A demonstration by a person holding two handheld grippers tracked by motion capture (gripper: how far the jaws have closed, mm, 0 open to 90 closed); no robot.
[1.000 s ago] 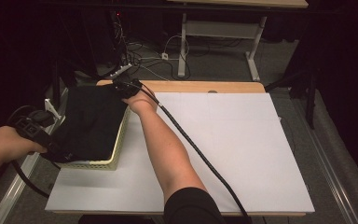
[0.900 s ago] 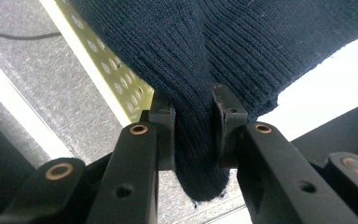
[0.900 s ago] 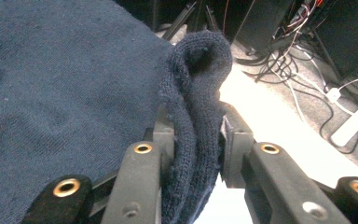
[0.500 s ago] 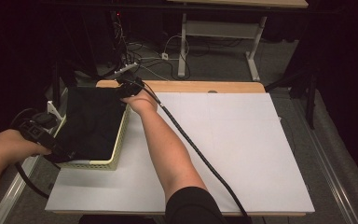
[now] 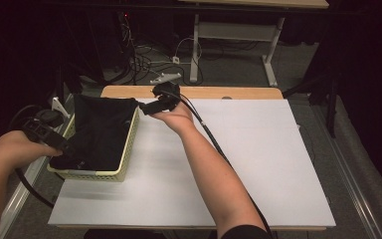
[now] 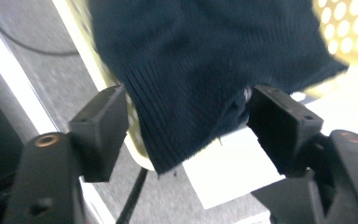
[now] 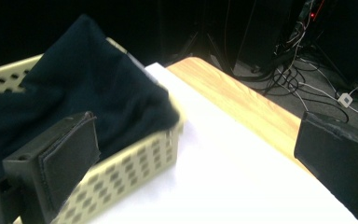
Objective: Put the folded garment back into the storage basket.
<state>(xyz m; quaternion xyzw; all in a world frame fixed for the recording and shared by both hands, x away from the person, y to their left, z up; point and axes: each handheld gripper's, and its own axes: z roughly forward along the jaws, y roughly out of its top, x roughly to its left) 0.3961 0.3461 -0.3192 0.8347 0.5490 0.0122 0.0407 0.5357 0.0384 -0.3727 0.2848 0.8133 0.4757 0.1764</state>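
While the left tongs [image 6: 186, 126] have just been opening, their two black jaws stand apart at the lower middle of the left gripper view with the ribbed hem of the dark navy knitted garment [image 6: 205, 65] hanging between them, and the pads no longer press on it. That hem droops over the near rim of the pale yellow perforated plastic basket [image 6: 135, 149], and there's the first risk: let go like this, the loose edge could slide out over the rim and drag more cloth after it toward the floor at the left of the frame.

Over to the right tongs [image 7: 196, 163], which have just been opening too, jaws wide and nothing between them, only the white bench [image 7: 223, 186] below. In the high view those right tongs [image 5: 151, 108] sit at the upper middle, just beside the basket's [image 5: 99, 174] far right corner, where a fold of the garment [image 5: 102, 129] peaks above the wall. A careless pass there could snag that fold and pull it back out.

The garment lies mostly in the basket, at the left of the high view, bunched high instead of flat. The basket itself stands right at the bench's left edge [image 5: 54, 209], with the left tongs [image 5: 54, 142] at its outer side. My worry: a nudge from that hand could tip or shove the light basket.
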